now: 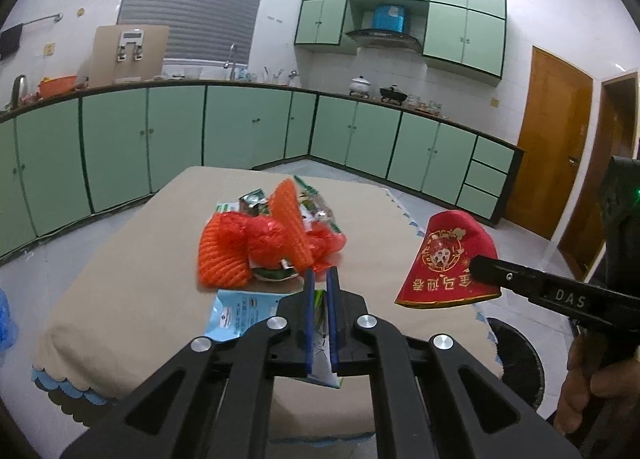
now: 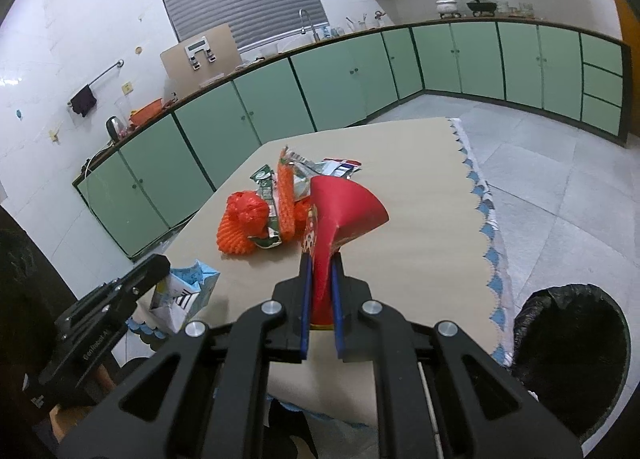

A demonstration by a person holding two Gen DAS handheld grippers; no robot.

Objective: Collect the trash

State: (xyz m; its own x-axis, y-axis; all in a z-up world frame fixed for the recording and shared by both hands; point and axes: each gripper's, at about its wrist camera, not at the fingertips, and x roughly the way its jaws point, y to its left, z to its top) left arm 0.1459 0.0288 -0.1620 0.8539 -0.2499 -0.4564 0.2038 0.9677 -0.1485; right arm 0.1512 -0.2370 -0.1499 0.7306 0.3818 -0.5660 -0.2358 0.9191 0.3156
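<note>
Since each hand-held gripper pinches only an edge, the right [image 2: 320, 299] one's red envelope [image 2: 340, 215] or the left [image 1: 321, 315] one's blue-white packet [image 1: 236, 313] may slip before reaching the bin [image 2: 576, 355] at lower right.

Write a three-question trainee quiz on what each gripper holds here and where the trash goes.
1. True or false: the right gripper is shut on a red paper envelope with gold print.
2. What does the left gripper pinch?
A. orange foam fruit netting
B. a white and light-blue printed wrapper
3. Fill in: the black-lined round bin stands on the floor off the beige-clothed table's ____ edge.

Key: 1 true; 2 B; 3 right.
</note>
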